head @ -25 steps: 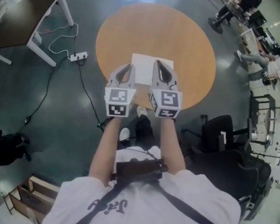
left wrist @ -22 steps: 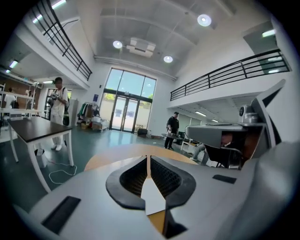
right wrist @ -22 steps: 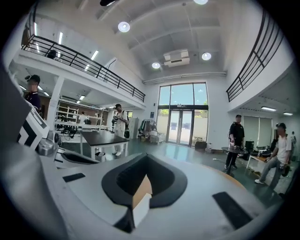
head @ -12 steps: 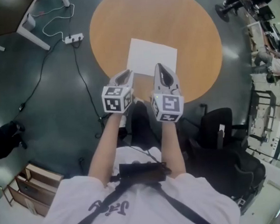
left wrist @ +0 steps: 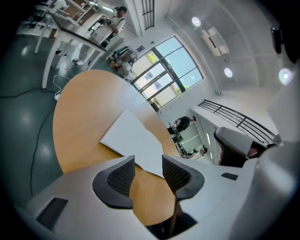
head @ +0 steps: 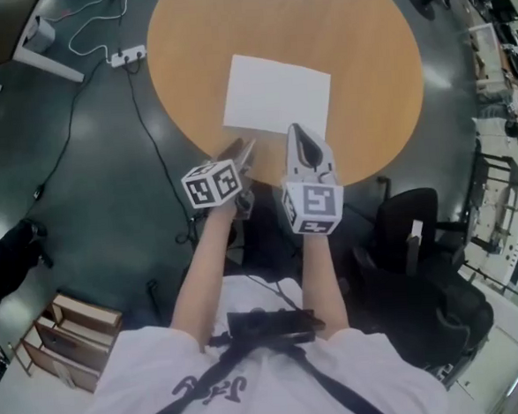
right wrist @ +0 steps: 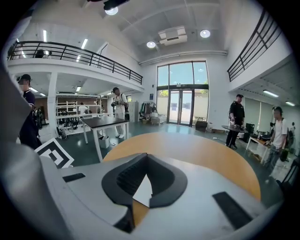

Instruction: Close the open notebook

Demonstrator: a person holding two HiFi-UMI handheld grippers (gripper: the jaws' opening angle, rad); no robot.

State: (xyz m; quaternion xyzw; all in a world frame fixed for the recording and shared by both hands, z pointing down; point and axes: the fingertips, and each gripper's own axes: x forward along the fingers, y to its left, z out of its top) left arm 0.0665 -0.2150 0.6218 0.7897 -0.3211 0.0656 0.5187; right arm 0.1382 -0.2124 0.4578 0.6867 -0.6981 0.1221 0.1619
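The notebook [head: 278, 94] lies flat on the round orange table [head: 363, 53], showing only a plain white face. Both grippers hover at the table's near edge, just short of the notebook. My left gripper [head: 244, 150] is rolled onto its side; its jaws have just been opening and stand open with nothing between them. In the left gripper view the notebook [left wrist: 136, 138] lies beyond the left gripper [left wrist: 147, 161]. My right gripper [head: 296, 130] is shut and holds nothing. In the right gripper view a white corner of the notebook [right wrist: 143, 190] shows below the closed tips of the right gripper [right wrist: 146, 157].
A power strip [head: 129, 53] with its cable lies on the dark floor left of the table. A black office chair [head: 411, 235] stands to the right of the person. Wooden crates [head: 73, 334] sit at lower left. Several people stand in the hall behind the table.
Both grippers have drawn back off the notebook toward the table's near edge, leaving it fully uncovered. The left gripper has rolled onto its side and its jaws have parted.
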